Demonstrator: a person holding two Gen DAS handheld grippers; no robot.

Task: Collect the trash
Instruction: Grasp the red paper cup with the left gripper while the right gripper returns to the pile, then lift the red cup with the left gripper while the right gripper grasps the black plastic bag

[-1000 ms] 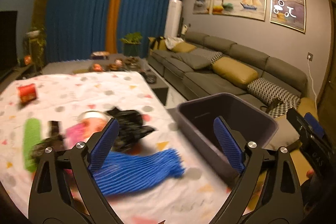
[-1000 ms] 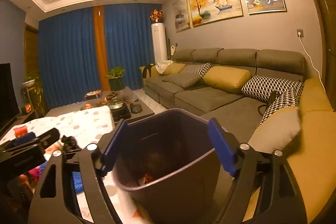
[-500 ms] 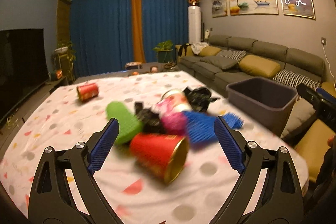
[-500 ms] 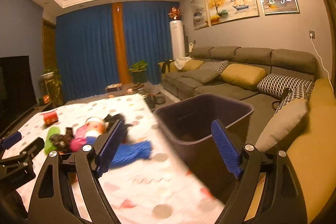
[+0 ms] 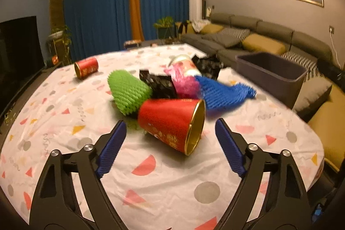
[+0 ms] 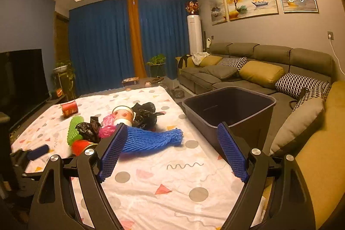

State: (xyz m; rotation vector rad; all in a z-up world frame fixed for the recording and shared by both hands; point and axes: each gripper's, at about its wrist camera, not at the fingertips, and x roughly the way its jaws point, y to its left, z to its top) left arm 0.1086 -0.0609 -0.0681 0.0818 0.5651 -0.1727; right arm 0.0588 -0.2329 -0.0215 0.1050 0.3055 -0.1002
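A pile of trash lies mid-table: a red can (image 5: pixel 163 120) on its side, a green foam net (image 5: pixel 127 89), a black bag (image 5: pixel 159 84), a pink net around a cup (image 5: pixel 185 77) and a blue foam net (image 5: pixel 224 94). My left gripper (image 5: pixel 169 122) is low at the red can with its jaws closing; the can's near end sits between the fingertips, and the pads are clear of it. My right gripper (image 6: pixel 172 124) is open above the cloth with nothing in it, the blue foam net (image 6: pixel 151 139) just ahead. The dark bin (image 6: pixel 226 105) stands at the table's right edge.
A second red can (image 5: pixel 86 67) lies alone at the far left of the patterned tablecloth (image 5: pixel 151 182). A grey sofa (image 6: pixel 248 57) with cushions runs along the right wall behind the bin. A television (image 6: pixel 21 79) stands at the left, blue curtains at the back.
Both views swung left, away from the bin and onto the trash pile. My left gripper dropped toward the near red can and its jaws narrowed. My right gripper moved off the bin to above the cloth.
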